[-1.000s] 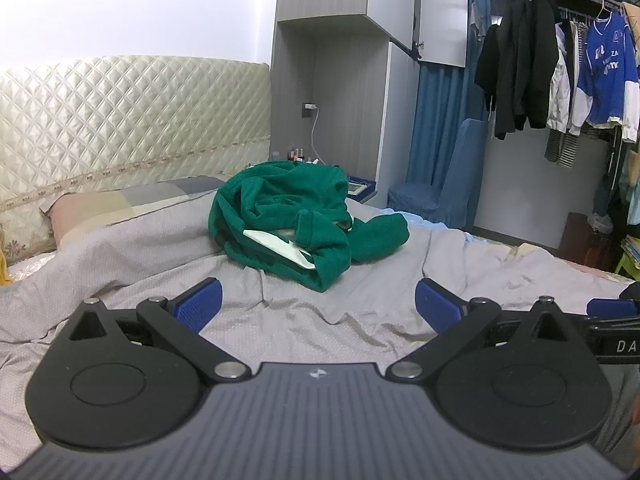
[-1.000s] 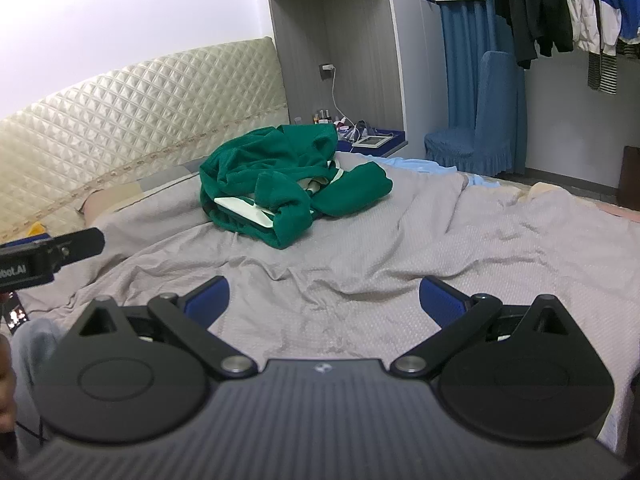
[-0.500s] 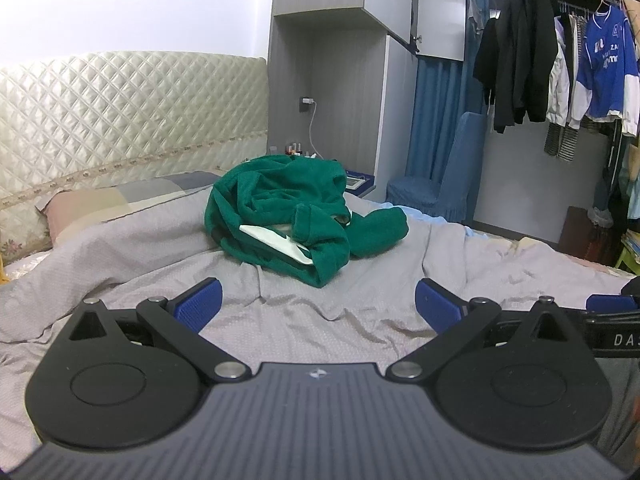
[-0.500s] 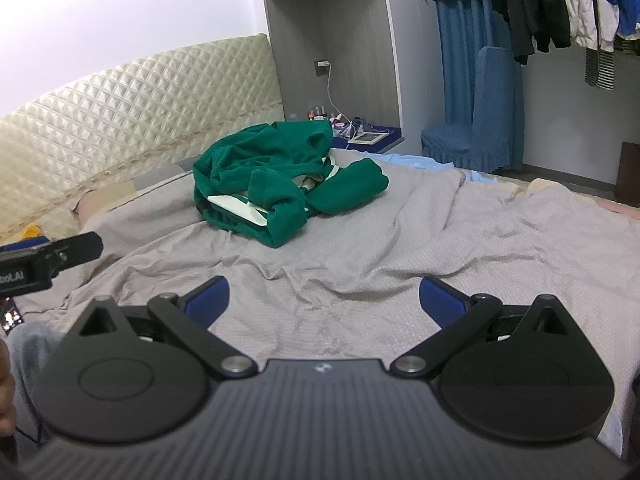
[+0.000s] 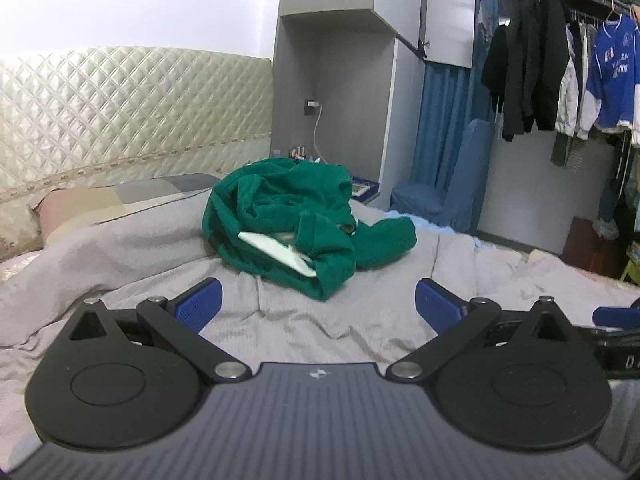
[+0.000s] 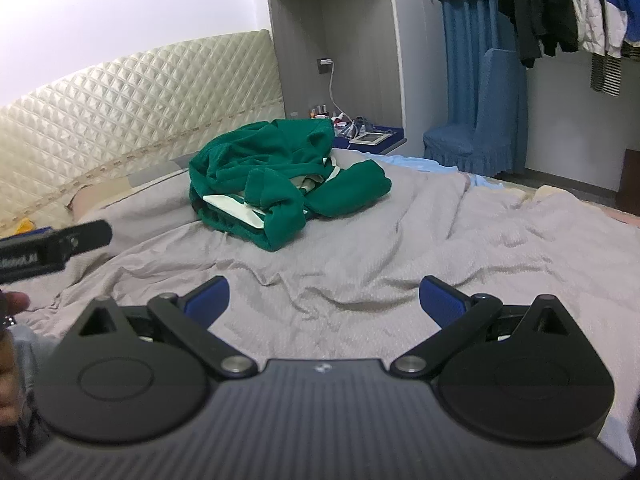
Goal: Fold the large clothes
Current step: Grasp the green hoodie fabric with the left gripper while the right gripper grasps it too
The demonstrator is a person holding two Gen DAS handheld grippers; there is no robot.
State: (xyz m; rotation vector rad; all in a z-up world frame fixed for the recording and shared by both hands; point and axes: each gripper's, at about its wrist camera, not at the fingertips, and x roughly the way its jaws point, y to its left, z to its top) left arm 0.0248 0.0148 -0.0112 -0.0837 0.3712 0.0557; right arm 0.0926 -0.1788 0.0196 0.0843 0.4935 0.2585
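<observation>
A crumpled green garment (image 5: 296, 228) (white lining showing, possibly a robe) lies heaped on the grey bed (image 5: 360, 320) toward its headboard edge, while the left tongs (image 5: 318, 304) and right tongs (image 6: 324, 300) hover well short, both spread apart and empty.

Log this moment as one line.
stage: approach | left tongs: open, empty | right tongs: open, empty | green garment: crumpled heap on bed, untouched, unfolded
</observation>
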